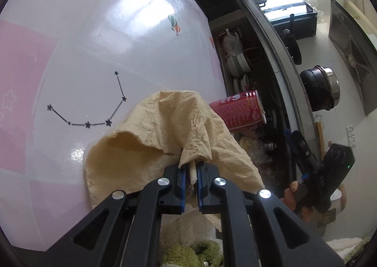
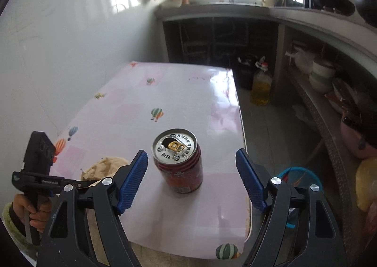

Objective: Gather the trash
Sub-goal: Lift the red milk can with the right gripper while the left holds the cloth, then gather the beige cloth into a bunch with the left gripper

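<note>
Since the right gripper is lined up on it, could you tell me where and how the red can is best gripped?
Grip the red can around its mid-body, coming from the near side, tilted down. It stands upright, clear of the tissue, and its round wall probably fits between the open right gripper.

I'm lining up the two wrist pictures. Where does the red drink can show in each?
Left wrist view: the red can sits right of centre, tilted in the picture, just behind the tan paper napkin.
Right wrist view: the can stands upright at lower centre, between the open right gripper's fingers.
Shared landmark: the pink patterned tabletop.
</note>
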A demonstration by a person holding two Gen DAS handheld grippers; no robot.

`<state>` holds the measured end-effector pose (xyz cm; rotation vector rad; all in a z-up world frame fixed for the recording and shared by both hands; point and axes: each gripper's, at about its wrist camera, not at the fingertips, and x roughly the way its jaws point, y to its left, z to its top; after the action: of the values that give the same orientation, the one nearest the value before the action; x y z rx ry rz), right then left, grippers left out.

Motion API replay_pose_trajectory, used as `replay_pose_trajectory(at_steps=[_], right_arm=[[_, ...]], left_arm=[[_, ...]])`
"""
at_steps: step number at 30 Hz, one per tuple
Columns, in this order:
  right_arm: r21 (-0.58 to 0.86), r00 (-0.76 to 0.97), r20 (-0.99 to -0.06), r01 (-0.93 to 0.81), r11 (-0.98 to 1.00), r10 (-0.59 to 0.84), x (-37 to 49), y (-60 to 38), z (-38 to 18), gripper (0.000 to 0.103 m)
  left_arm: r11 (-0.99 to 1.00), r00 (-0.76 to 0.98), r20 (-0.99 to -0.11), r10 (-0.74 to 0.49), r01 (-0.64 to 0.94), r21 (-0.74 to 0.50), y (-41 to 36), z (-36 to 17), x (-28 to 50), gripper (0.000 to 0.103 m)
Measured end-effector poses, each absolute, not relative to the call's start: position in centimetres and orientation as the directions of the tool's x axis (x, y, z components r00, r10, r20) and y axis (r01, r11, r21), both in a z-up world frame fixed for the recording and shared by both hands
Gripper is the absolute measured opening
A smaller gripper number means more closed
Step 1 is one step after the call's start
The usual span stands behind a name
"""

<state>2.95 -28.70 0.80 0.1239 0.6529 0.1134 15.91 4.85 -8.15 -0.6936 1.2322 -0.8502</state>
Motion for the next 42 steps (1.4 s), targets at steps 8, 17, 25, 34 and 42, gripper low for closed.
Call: replay_pose_trajectory(at_steps=[8, 17, 25, 34, 42], right_arm=[[0.385, 0.524, -0.762, -0.107, 0.917, 0.381, 6.2, -24.0, -8.8, 0.021], [0.406, 0.528, -0.705, -0.246, 0.88, 0.473, 8.1, -19.9, -7.4, 0.014], [0.429, 0.474, -0.682, -0.358, 0.829, 0.557, 9.7, -18.6, -6.9, 0.016], [0.343, 0.342, -0.799, -0.417, 0.842, 0.495, 11.8, -15.7, -8.8, 0.015], [0.369, 0.304, -0.813, -0.389, 0.844, 0.496, 12.5, -15.4, -9.3, 0.012]], left_arm=[[0.465, 0.036, -0.464, -0.885, 0.093, -0.88, 4.7, -10.3, 15.2, 0.006], [0.476, -0.001, -0.478, -0.878, 0.075, -0.876, 5.4, -10.7, 15.6, 0.006], [0.506, -0.043, -0.513, -0.858, 0.113, -0.855, 5.6, -10.6, 15.4, 0.006], [0.572, -0.025, -0.58, -0.814, 0.144, -0.808, 6.8, -9.7, 15.3, 0.015], [0.784, 0.263, -0.743, -0.616, 0.303, -0.542, 8.9, -4.2, 13.0, 0.065]])
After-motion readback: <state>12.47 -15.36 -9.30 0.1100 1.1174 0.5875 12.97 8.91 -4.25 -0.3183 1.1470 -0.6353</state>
